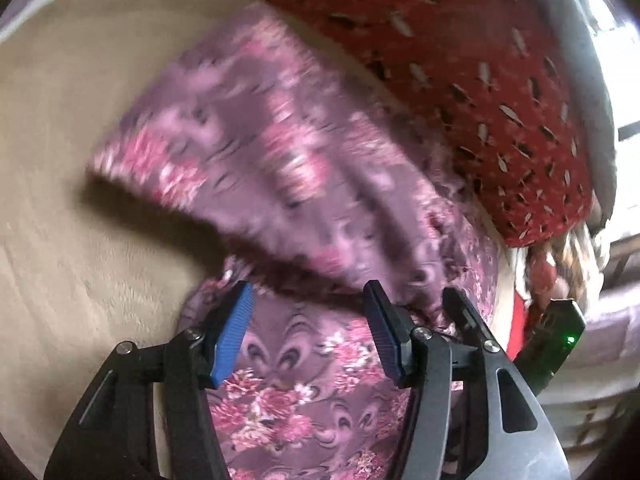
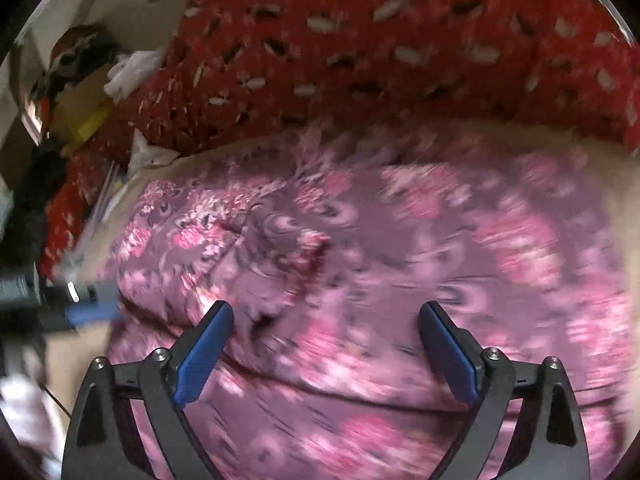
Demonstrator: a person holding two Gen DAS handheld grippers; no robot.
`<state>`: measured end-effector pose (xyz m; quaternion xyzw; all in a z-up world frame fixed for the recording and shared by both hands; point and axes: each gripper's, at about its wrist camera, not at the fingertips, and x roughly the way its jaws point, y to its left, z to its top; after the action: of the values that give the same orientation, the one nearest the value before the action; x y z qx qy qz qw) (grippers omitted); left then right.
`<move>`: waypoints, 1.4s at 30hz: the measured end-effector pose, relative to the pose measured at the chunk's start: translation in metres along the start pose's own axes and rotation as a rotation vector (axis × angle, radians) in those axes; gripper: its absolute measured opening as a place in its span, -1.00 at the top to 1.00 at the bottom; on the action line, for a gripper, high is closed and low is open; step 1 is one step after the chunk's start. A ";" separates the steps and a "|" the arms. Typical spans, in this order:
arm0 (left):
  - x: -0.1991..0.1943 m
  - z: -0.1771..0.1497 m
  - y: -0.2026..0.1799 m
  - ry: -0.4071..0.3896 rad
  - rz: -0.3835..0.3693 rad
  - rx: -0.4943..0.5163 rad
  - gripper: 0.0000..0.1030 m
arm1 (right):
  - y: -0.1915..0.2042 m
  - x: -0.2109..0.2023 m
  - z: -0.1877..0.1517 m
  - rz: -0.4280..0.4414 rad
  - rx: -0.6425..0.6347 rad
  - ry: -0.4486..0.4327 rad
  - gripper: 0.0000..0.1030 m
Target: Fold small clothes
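A purple garment with pink flowers lies on a beige bed cover, one flap lifted and blurred over the lower layer. My left gripper hovers over its near part, blue pads apart, nothing pinched between them. In the right wrist view the same garment fills the middle, creased and blurred. My right gripper stands wide open just above it, with only cloth lying below the pads. The left gripper's blue pad shows blurred at the garment's left edge.
A red patterned blanket lies bunched right behind the garment. Clutter of dark clothes, white pieces and a yellow item sits at the far left of the right wrist view. The beige cover shows beside the garment.
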<state>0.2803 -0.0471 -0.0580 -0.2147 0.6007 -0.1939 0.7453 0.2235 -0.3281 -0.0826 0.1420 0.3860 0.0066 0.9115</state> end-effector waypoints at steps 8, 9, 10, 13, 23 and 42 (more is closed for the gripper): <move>0.007 -0.015 0.008 -0.019 -0.063 -0.050 -0.08 | 0.049 -0.016 -0.001 0.024 -0.276 -0.044 0.80; 0.007 -0.016 0.010 -0.021 -0.066 -0.053 -0.08 | 0.043 -0.025 0.003 0.037 -0.255 -0.064 0.81; 0.006 -0.018 0.012 -0.022 -0.069 -0.059 -0.08 | 0.032 -0.038 0.007 0.045 -0.226 -0.089 0.81; 0.007 -0.020 0.015 -0.021 -0.081 -0.081 -0.08 | -0.003 -0.062 0.020 0.009 -0.159 -0.139 0.81; 0.008 -0.010 0.003 -0.025 -0.015 -0.081 -0.08 | -0.144 -0.060 0.016 -0.140 0.147 -0.055 0.80; 0.043 0.007 -0.048 -0.039 0.280 0.083 -0.09 | -0.168 -0.056 0.004 -0.073 0.211 -0.002 0.83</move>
<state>0.2948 -0.1102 -0.0649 -0.1019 0.6015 -0.1084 0.7849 0.1700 -0.4969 -0.0850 0.2232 0.3885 -0.0676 0.8914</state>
